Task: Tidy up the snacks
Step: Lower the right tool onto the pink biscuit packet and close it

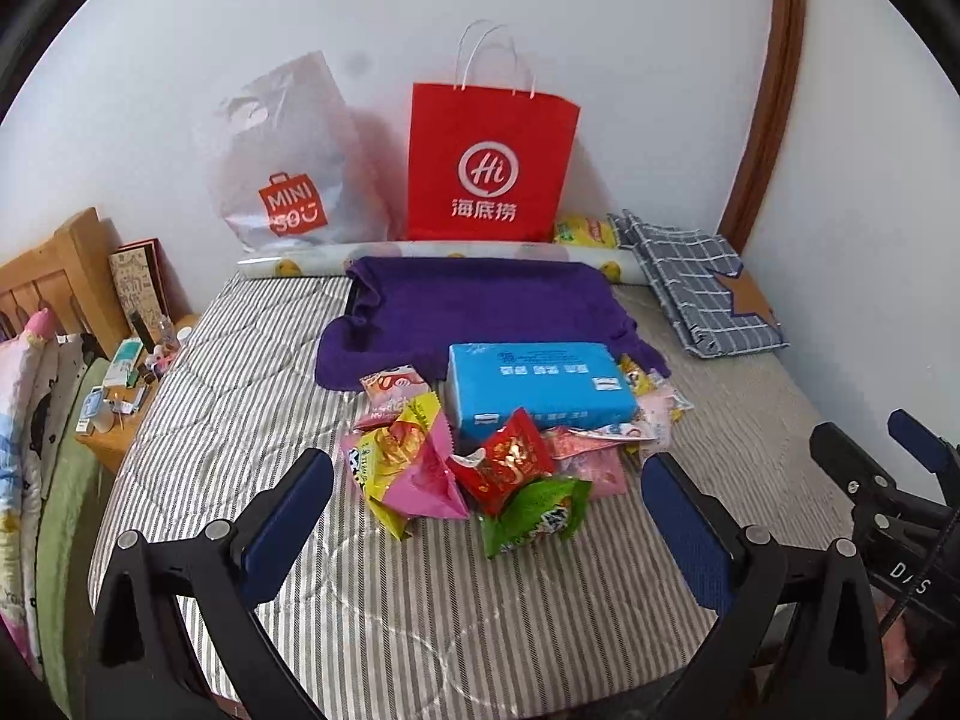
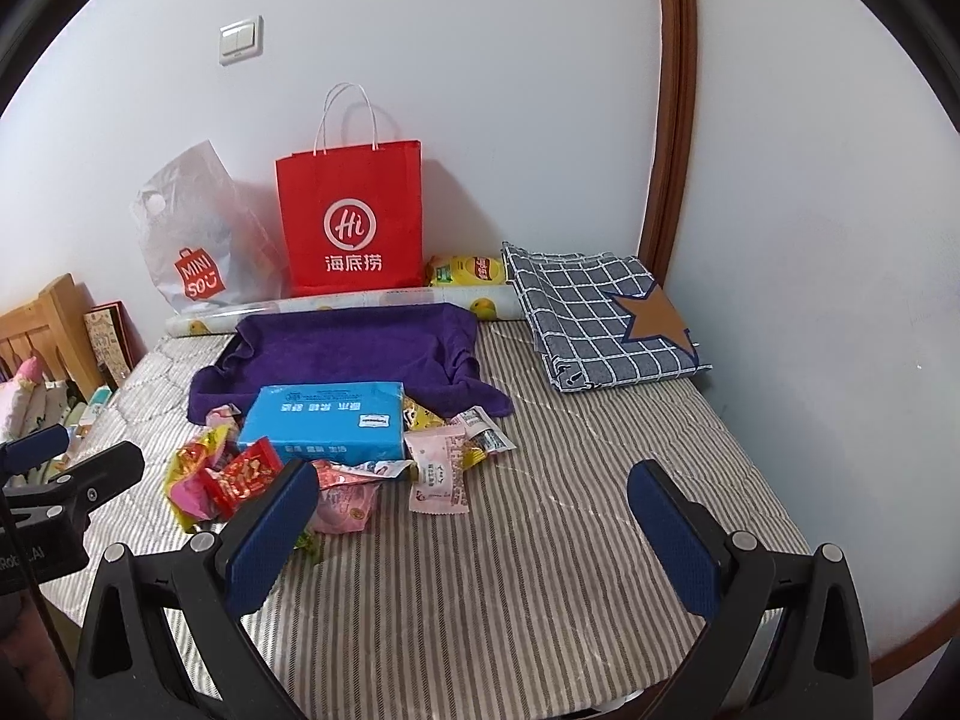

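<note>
i'm in a bedroom at home. ahead of my claws lies a bed with a grey striped quilted cover [image 2: 540,540]. off to my left stands its wooden headboard [image 1: 66,276], with patterned pillows [image 1: 24,420] and a small bedside table [image 1: 129,396] crowded with little bottles and boxes. straight ahead is a plain white wall with a light switch [image 2: 241,39]; a red paper shopping bag [image 2: 351,222] and a miniso plastic bag [image 2: 192,240] lean against it. to the right, a folded checked cloth [image 2: 594,312] sits near a brown wooden door frame [image 2: 675,120].
</note>
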`<act>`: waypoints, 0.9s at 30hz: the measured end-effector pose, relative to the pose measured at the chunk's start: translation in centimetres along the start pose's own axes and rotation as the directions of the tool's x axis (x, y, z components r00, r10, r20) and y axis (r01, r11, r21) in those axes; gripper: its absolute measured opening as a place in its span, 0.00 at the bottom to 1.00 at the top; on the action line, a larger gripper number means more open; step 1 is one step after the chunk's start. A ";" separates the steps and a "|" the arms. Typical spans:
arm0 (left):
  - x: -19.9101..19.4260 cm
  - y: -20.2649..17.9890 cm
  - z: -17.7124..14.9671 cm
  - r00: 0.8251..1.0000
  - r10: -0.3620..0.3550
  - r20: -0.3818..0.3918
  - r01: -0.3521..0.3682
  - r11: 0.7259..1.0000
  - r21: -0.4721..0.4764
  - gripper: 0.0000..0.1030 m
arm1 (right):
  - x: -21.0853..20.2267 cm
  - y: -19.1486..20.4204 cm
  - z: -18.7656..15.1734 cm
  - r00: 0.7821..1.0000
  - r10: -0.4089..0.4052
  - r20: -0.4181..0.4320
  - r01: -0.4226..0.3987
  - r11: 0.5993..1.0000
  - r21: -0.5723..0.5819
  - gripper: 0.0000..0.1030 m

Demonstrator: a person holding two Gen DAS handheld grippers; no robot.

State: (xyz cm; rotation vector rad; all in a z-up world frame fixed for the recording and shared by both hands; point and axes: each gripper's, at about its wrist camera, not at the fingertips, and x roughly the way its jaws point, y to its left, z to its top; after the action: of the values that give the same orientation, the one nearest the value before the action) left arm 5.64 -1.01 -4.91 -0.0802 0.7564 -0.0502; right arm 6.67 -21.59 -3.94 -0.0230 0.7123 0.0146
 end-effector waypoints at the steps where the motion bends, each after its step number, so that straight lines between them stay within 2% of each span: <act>1: 0.5 0.2 0.0 1.000 0.004 -0.006 -0.004 1.000 -0.005 0.99 | 0.4 -0.1 0.0 1.000 0.001 -0.008 -0.001 1.000 0.002 1.00; 5: 2.2 1.1 0.2 0.999 0.029 -0.026 -0.030 0.999 -0.025 0.99 | 3.0 -0.6 -0.2 0.999 0.001 -0.044 0.000 1.000 0.023 1.00; 11: 4.9 2.4 0.4 0.999 -0.005 -0.045 0.003 0.999 -0.047 0.98 | 6.7 -1.4 -0.6 0.995 -0.011 -0.100 0.016 0.999 0.050 1.00; 15: 6.8 2.8 0.6 0.998 0.004 -0.066 -0.007 0.999 -0.033 0.98 | 9.0 -1.9 -0.6 0.991 -0.046 -0.128 0.051 0.998 0.033 1.00; 19: 8.5 3.1 0.6 0.996 0.011 -0.090 -0.012 1.000 -0.017 0.96 | 10.8 -2.1 -0.7 0.985 -0.106 -0.137 0.106 0.994 -0.013 1.00; 22: 9.7 3.6 0.8 0.994 -0.003 -0.107 0.000 1.000 -0.028 0.94 | 11.8 -2.6 -0.8 0.983 -0.123 -0.137 0.120 0.992 -0.028 1.00; 24: 10.4 4.0 0.9 0.993 -0.005 -0.122 0.000 0.999 -0.044 0.89 | 12.4 -3.3 -0.8 0.983 -0.114 -0.147 0.113 0.993 -0.015 1.00; 27: 11.7 4.6 1.4 0.989 -0.007 -0.147 -0.002 0.998 -0.064 0.89 | 13.1 -4.8 -0.6 0.982 -0.114 -0.147 0.122 0.992 0.040 1.00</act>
State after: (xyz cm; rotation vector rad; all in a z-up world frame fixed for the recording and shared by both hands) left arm 15.15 2.76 -12.29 -0.1392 0.9057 -0.0348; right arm 16.30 -26.32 -12.91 -0.0194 0.8554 -0.1193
